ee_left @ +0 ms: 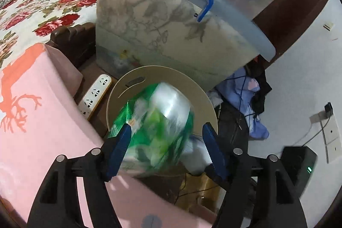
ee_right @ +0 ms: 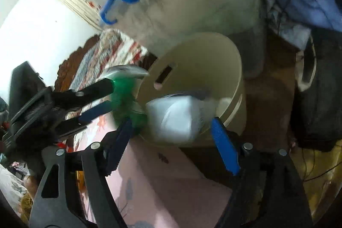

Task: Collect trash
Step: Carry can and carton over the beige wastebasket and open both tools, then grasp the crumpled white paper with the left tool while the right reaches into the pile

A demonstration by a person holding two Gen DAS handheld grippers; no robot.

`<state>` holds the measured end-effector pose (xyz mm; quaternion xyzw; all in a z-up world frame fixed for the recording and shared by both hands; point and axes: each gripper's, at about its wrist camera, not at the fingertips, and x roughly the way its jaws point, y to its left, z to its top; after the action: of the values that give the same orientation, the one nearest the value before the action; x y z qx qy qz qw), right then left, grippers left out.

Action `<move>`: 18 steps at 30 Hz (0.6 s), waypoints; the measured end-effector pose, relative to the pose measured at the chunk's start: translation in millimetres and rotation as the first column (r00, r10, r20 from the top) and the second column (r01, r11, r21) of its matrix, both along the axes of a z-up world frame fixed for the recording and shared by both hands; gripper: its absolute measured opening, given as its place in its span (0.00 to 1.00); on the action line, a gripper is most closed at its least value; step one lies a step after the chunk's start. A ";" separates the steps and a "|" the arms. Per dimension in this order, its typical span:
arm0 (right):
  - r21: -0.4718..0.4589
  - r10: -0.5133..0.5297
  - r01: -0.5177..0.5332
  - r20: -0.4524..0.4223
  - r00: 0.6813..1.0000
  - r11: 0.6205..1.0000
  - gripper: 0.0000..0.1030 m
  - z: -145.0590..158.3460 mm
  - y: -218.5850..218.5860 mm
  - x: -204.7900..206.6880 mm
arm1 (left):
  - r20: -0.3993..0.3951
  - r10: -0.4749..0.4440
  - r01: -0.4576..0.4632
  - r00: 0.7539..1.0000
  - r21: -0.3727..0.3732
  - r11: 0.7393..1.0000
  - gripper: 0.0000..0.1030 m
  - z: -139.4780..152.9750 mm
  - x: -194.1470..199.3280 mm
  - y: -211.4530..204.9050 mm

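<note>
In the left wrist view, a green plastic wrapper (ee_left: 158, 127), crumpled, glossy and motion-blurred, lies at lower centre between the parted fingers of the left gripper (ee_left: 166, 134), over the mouth of one beige bin (ee_left: 205, 95); whether the pads still press it cannot be told. In the right wrist view, one white plastic bag (ee_right: 177, 119), puffy and blurred, sits over the bin's near rim between the wide-open fingers of the right gripper (ee_right: 171, 127), apparently loose.
</note>
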<state>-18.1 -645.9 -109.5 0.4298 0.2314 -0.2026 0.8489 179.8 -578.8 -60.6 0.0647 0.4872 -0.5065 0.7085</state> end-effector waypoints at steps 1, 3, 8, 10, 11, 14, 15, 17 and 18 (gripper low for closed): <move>-0.020 -0.006 0.007 0.014 1.000 1.000 0.75 2.8 3.1 -3.0 | 0.003 0.004 -0.004 1.000 -0.005 1.000 0.64 1.4 -0.7 2.1; -0.060 -0.015 0.017 0.029 0.999 0.998 0.75 3.5 5.7 -4.0 | 0.027 0.011 -0.011 1.000 -0.014 1.000 0.64 9.2 -5.4 11.5; -0.159 -0.014 0.022 0.052 0.999 0.987 0.61 16.4 30.6 -12.1 | 0.061 0.058 -0.052 0.996 -0.097 0.994 0.63 43.0 -30.6 75.6; -0.158 0.022 -0.011 0.065 0.998 0.987 0.56 16.6 45.2 -10.1 | 0.089 0.067 -0.057 0.994 -0.112 0.992 0.63 54.0 -49.0 109.2; -0.155 0.050 -0.038 0.070 0.996 0.987 0.53 16.4 55.2 -7.5 | 0.118 0.071 -0.056 0.990 -0.121 0.991 0.64 60.1 -64.7 135.6; -0.149 0.142 -0.129 0.077 0.987 0.980 0.47 17.7 87.1 1.8 | 0.159 0.072 -0.053 0.985 -0.120 0.991 0.64 65.8 -94.4 187.1; -0.149 0.173 -0.160 0.079 0.982 0.976 0.45 18.4 98.5 6.1 | 0.169 0.074 -0.055 0.983 -0.113 0.992 0.64 65.5 -104.5 208.9; -0.137 0.257 -0.244 0.090 0.962 0.960 0.43 19.0 126.1 16.7 | 0.184 0.095 -0.077 0.978 -0.102 0.992 0.64 62.8 -119.3 246.2; -0.133 0.288 -0.275 0.091 0.953 0.952 0.43 19.4 136.4 20.7 | 0.193 0.115 -0.098 0.974 -0.098 0.990 0.64 60.5 -125.8 266.5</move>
<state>2.6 -509.5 -90.1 0.3517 0.2311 -0.0691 0.9045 54.0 -312.3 -0.2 0.0572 0.3943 -0.4797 0.7818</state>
